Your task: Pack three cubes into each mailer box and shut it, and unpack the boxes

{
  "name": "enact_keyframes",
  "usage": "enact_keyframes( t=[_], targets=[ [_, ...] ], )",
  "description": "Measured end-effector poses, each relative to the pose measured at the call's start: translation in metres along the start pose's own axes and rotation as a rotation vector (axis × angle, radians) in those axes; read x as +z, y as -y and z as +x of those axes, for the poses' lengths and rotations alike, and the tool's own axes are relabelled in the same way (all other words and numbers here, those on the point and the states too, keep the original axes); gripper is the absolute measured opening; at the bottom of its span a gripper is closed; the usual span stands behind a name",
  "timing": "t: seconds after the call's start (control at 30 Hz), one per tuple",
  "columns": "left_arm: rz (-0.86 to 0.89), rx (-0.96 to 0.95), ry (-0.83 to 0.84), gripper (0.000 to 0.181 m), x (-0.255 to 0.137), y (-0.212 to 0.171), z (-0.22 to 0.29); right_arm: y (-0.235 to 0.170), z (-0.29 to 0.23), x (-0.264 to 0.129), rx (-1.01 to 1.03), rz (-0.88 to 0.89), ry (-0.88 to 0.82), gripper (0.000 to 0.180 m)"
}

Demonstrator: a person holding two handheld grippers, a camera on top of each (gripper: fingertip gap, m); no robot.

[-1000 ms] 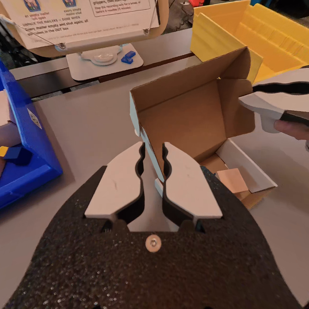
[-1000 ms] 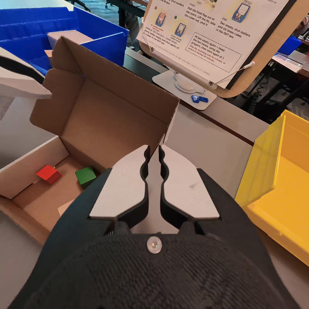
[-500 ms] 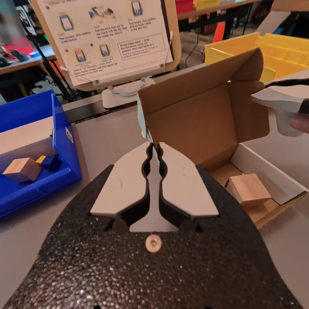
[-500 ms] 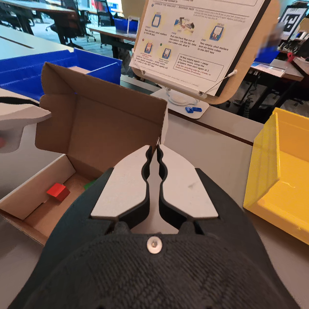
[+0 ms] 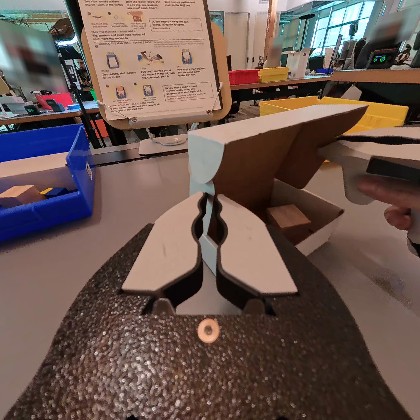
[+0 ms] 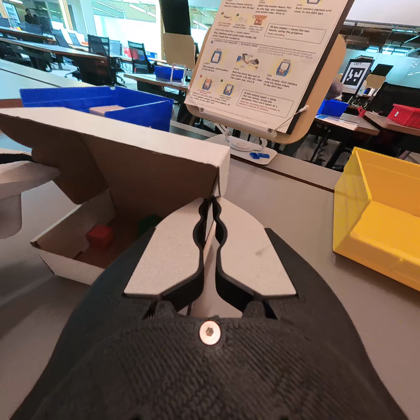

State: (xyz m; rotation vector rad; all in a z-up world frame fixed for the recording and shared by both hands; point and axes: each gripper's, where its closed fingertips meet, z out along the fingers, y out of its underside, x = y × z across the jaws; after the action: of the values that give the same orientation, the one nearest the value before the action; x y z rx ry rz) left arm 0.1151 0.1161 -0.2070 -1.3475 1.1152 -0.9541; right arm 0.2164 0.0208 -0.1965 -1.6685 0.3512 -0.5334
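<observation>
— What does your left wrist view show?

— My left hand-held gripper is pinched on the side flap of the mailer box, which sits on the grey counter. The lid tilts halfway over the tray. A wooden cube lies inside. A blue bin stands to the left, a yellow bin behind.

— And the right wrist view?

— My right hand-held gripper is nearly closed on the lid's other side flap. Under the lid I see a red cube and a green cube, partly hidden.
</observation>
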Motion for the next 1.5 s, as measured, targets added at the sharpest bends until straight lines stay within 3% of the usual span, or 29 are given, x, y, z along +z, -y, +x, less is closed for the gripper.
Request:
enact_keyframes(
  t=[0.17, 0.37, 0.5, 0.8, 0.9, 1.03, 1.1, 1.17, 1.3, 1.4, 1.5],
  targets=[
    [-0.03, 0.037, 0.02, 0.005, -0.006, -0.001, 0.005, -0.004, -0.004, -0.012, -0.002, 0.001, 0.004, 0.004],
    [-0.062, -0.153, 0.006, 0.007, 0.001, 0.002, 0.007, 0.005, -0.01, -0.007, 0.013, 0.004, 0.032, 0.006],
    [-0.089, -0.023, 0.028, 0.006, -0.004, -0.007, 0.005, -0.003, -0.011, -0.011, -0.059, -0.053, 0.002, 0.005],
    [-0.206, 0.0, -0.019, 0.005, -0.028, -0.036, 0.012, -0.034, -0.029, -0.031, -0.116, -0.134, 0.044, 0.008],
    [-0.226, 0.054, -0.026, 0.0, -0.03, -0.041, 0.011, -0.028, -0.022, -0.042, -0.258, -0.132, -0.036, 0.026],
    [-0.257, 0.112, -0.054, 0.0, -0.029, -0.046, 0.019, 0.0, -0.019, -0.051, -0.687, -0.04, -0.195, 0.04],
    [-0.257, 0.148, -0.066, 0.0, -0.03, -0.046, 0.023, 0.006, -0.03, -0.048, -0.87, -0.004, -0.184, 0.048],
    [-0.258, 0.181, -0.073, 0.005, -0.032, -0.047, 0.026, 0.008, -0.039, -0.044, -0.967, 0.013, -0.164, 0.041],
    [-0.256, 0.231, -0.077, 0.017, -0.039, -0.048, 0.024, 0.017, -0.058, -0.043, -1.084, 0.055, -0.092, 0.007],
    [-0.266, 0.276, -0.026, 0.038, -0.044, -0.05, 0.012, 0.014, -0.061, -0.046, -1.132, -0.005, -0.037, 0.007],
    [-0.262, 0.321, 0.015, 0.046, -0.046, -0.05, 0.004, 0.005, -0.067, -0.054, -1.063, -0.09, 0.084, 0.007]
  ],
)
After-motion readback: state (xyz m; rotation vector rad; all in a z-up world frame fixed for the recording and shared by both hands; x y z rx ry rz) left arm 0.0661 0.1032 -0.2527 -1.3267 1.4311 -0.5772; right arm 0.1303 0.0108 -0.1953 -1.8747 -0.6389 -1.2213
